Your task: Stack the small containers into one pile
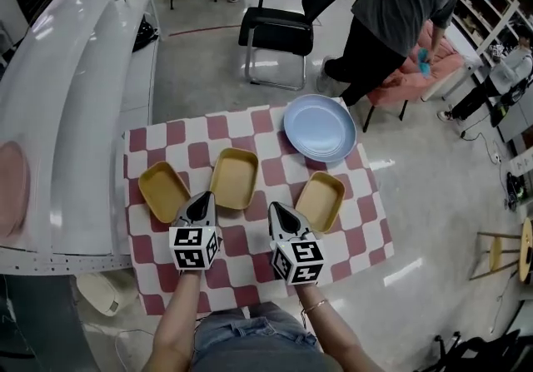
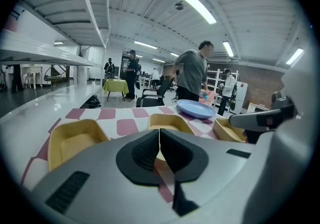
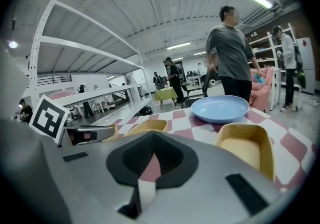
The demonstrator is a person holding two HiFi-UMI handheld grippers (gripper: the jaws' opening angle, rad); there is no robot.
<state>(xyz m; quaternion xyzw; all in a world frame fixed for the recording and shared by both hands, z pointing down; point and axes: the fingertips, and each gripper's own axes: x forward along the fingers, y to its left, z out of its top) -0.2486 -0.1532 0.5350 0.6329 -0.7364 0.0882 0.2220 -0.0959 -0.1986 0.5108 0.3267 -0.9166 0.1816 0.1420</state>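
Note:
Three small yellow containers sit apart on the checkered table (image 1: 250, 266): the left container (image 1: 163, 190) (image 2: 75, 140), the middle container (image 1: 234, 178) (image 2: 167, 122) (image 3: 144, 126) and the right container (image 1: 321, 200) (image 3: 247, 150). My left gripper (image 1: 202, 202) (image 2: 159, 133) hovers between the left and middle ones, jaws shut and empty. My right gripper (image 1: 275, 210) (image 3: 154, 154) hangs just left of the right container, its tips together with nothing held. No container rests inside another.
A blue plate (image 1: 320, 127) (image 3: 220, 107) lies at the table's far right corner. Beyond the table are a black chair (image 1: 279, 25) and a person (image 1: 400, 4) walking. A long white bench (image 1: 75, 112) runs along the left side.

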